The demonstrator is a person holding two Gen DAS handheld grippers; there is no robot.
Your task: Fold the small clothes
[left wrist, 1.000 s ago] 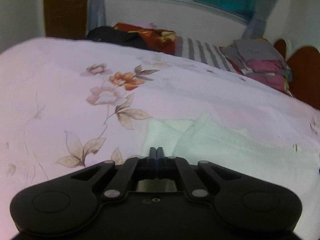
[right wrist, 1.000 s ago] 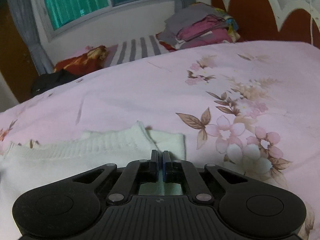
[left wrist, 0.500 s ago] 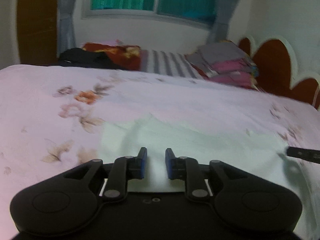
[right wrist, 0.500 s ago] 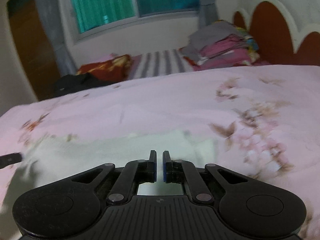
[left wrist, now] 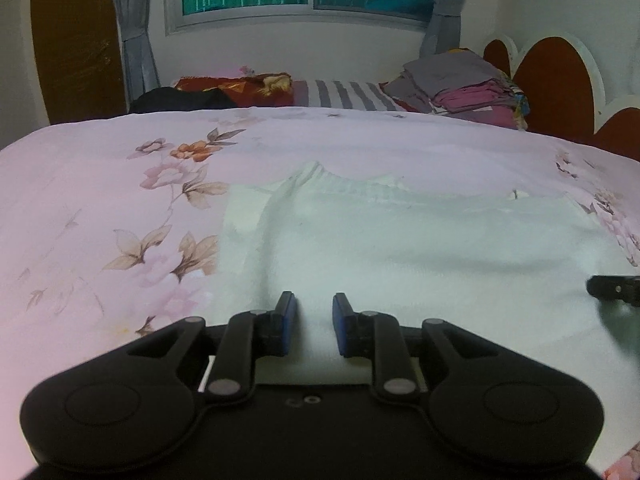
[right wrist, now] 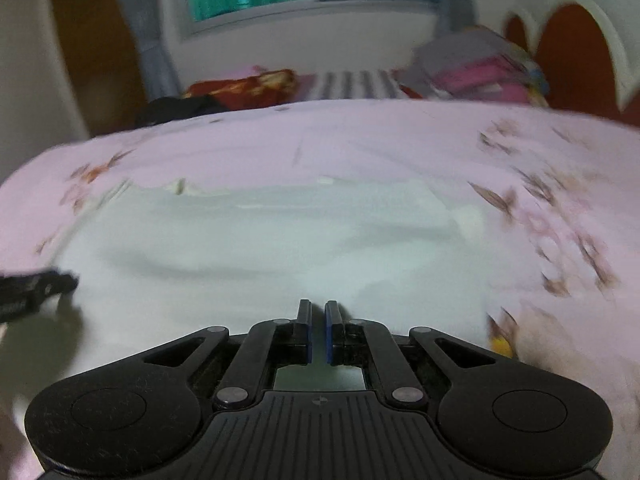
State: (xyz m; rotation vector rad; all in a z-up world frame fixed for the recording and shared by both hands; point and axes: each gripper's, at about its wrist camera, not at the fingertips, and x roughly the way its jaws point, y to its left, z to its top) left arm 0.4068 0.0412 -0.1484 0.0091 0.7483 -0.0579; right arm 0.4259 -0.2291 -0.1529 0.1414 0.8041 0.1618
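A white knitted garment [left wrist: 400,248] lies spread flat on the pink floral bedsheet [left wrist: 100,200]. My left gripper [left wrist: 314,312] sits over its near left part. The jaws are opening, and cloth lies under the gap without either pad pressing on it. In the right wrist view, which is blurred, the garment [right wrist: 280,240] fills the middle. My right gripper [right wrist: 318,316] is at its near edge with the pads almost together and a thin strip of white cloth between them. Each gripper's tip shows in the other's view: the right gripper [left wrist: 616,290], the left gripper [right wrist: 36,288].
A pile of folded clothes [left wrist: 464,88] sits at the far right by the red headboard [left wrist: 556,80]. A striped pillow [left wrist: 344,94], a red patterned cloth [left wrist: 240,88] and a black item [left wrist: 180,100] line the far edge under the window.
My left gripper has opened from fully shut and let go of the garment. Both grippers have moved across the bed, and the garment now lies spread out in front of them.
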